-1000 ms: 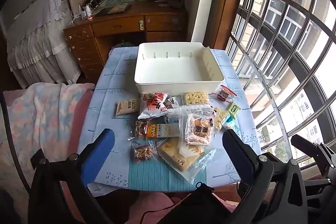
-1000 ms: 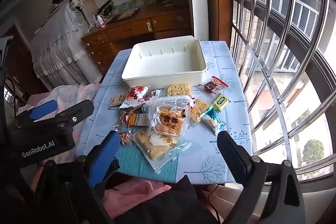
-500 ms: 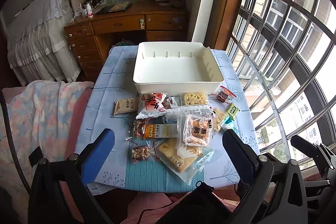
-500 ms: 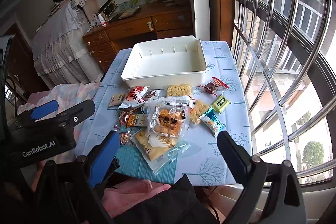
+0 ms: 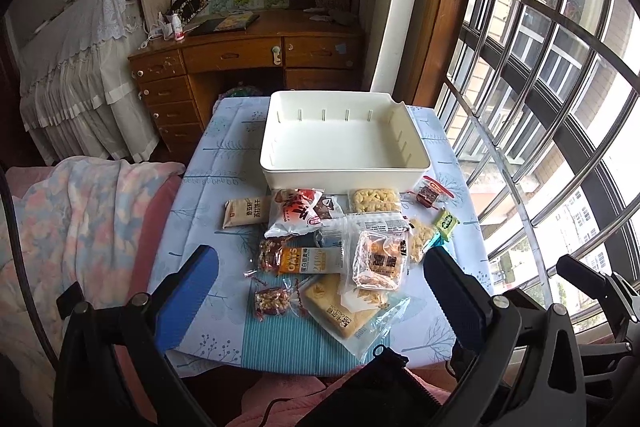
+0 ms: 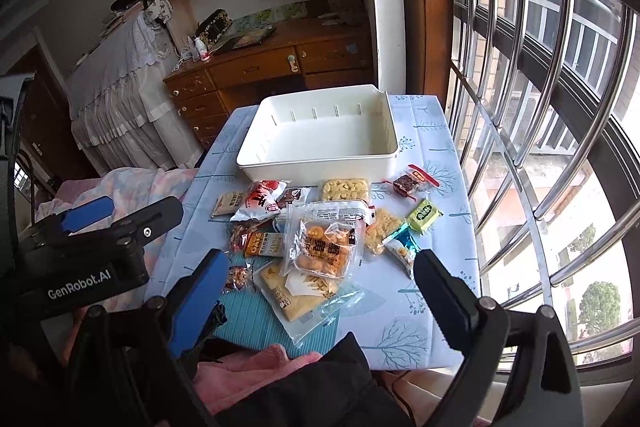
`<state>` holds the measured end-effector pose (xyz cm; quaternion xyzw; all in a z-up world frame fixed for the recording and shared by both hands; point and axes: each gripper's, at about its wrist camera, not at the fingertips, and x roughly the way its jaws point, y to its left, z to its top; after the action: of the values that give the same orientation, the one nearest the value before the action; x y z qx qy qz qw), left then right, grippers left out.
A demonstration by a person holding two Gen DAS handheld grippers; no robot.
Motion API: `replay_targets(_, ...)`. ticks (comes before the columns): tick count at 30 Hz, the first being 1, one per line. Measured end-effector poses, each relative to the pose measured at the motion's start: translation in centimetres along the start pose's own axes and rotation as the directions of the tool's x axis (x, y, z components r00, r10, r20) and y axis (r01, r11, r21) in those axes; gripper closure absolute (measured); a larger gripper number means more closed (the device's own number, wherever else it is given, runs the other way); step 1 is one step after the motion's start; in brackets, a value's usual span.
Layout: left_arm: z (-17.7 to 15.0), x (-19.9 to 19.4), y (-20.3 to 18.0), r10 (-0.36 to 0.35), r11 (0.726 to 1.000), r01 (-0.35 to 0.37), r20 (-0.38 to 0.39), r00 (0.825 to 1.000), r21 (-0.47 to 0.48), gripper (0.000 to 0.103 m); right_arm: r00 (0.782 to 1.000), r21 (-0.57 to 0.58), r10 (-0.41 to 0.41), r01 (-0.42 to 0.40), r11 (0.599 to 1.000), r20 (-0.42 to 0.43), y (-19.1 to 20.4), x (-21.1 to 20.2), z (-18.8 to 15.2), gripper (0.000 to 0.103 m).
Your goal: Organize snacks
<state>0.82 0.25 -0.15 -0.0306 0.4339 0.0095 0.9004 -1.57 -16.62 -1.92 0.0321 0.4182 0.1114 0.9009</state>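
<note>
The left tool (image 5: pixel 320 287) was spread wide and carried nothing, hanging above the near edge of the worktop (image 5: pixel 208 179). The right tool (image 6: pixel 320 287) was likewise spread and empty, beside it on the window side. Just ahead of both lay the snacks in a loose overlapping heap: a clear bag of yellow wafers (image 5: pixel 344 311) nearest, a clear pack of round pastries (image 5: pixel 380 259) lying on top of it, an orange oat bar (image 5: pixel 308 261) and a small nut packet (image 5: pixel 272 301) toward the left tool's side. Farther out were a red-and-white pouch (image 5: pixel 296 213), a beige cracker packet (image 5: pixel 246 213), a tray of pale biscuits (image 5: pixel 374 199) and a green sachet (image 5: pixel 447 222) toward the right tool's side. Beyond the heap stood the white bin (image 5: pixel 344 179), which held nothing.

No packet had been taken yet. A good first pick would likely be the top pastry pack, pinched by its sealed edge rather than its middle so the contents are not crushed. Lifting it straight up should keep the slippery wafer bag beneath from dragging toward the worktop's edge.
</note>
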Motion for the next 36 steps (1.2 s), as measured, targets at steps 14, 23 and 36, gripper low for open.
replay_targets(14,-0.2,-2.1,0.1,0.053,0.997,-0.053,0.006,0.999,0.047,0.001,0.999,-0.010,0.018,-0.018,1.000,0.031,0.5,-0.8,0.0,0.008)
replay_targets(23,-1.6,-3.0,1.5,-0.013,1.000,0.013,-0.025,1.000,0.016,0.001,0.998,-0.070,0.013,-0.009,0.998,0.058,1.3,-1.3,-0.8,0.008)
replay_targets(36,-3.8,1.0,5.3,-0.051,0.996,0.038,-0.173,0.984,-0.077,0.001,0.991,-0.252,-0.044,0.076,0.965,0.128,3.4,0.3,-2.8,0.008)
